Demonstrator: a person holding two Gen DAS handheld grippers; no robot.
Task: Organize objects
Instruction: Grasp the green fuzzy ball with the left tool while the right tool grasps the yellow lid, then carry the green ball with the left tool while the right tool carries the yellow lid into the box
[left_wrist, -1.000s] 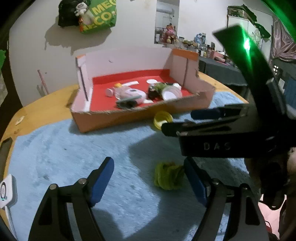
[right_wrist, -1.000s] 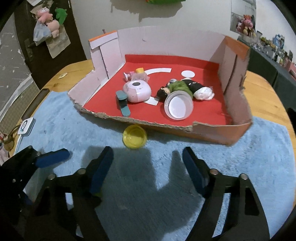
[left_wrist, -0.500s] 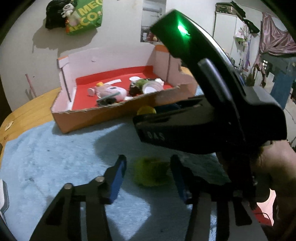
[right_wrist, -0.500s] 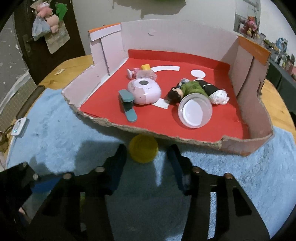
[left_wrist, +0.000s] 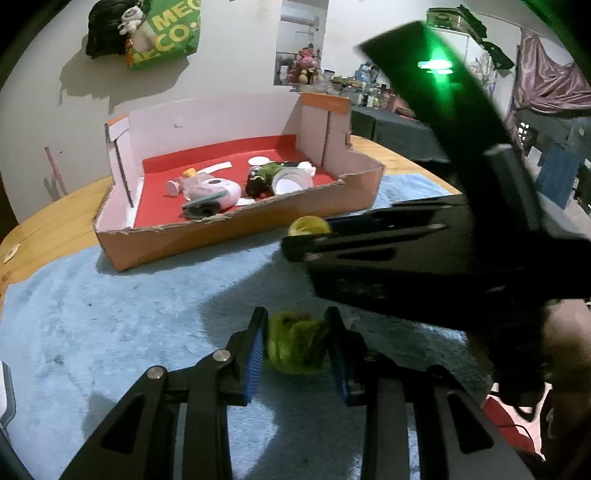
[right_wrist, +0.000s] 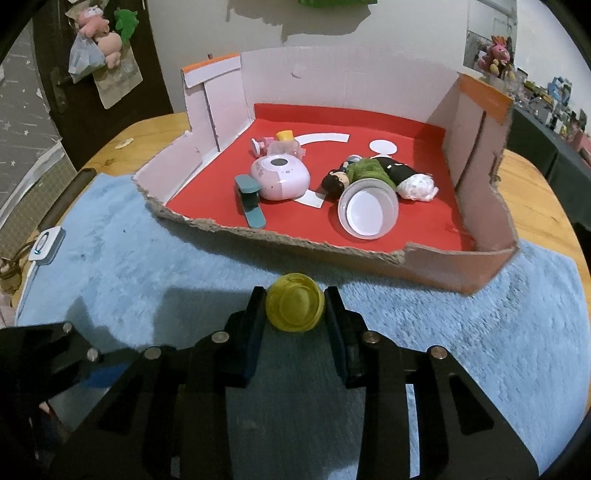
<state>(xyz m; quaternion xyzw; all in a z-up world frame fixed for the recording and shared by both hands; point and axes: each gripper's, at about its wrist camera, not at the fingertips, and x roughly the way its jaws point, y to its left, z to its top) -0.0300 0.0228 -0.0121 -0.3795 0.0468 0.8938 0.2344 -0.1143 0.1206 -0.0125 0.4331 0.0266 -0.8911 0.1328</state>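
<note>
A fuzzy green toy (left_wrist: 295, 345) lies on the blue rug, and my left gripper (left_wrist: 297, 350) is shut on it. A round yellow container (right_wrist: 295, 306) sits on the rug in front of the cardboard box (right_wrist: 458, 267); my right gripper (right_wrist: 295, 314) is shut on it. The yellow container (left_wrist: 308, 226) also shows in the left wrist view beside the right gripper's fingers (left_wrist: 369, 236). The red-floored box (left_wrist: 236, 232) holds a pink round device (right_wrist: 280, 177), a teal clip (right_wrist: 251, 205), a doll (right_wrist: 373, 171) and a clear cup (right_wrist: 369, 210).
The blue rug (right_wrist: 147, 266) covers a round wooden table (right_wrist: 535, 192). A small white device (right_wrist: 46, 245) lies at the rug's left edge. The right gripper's body (left_wrist: 461, 221) fills the right side of the left wrist view.
Both grippers moved forward and closed: the left around the green fuzzy toy, the right around the yellow container. A second ago both were open and short of their objects.
</note>
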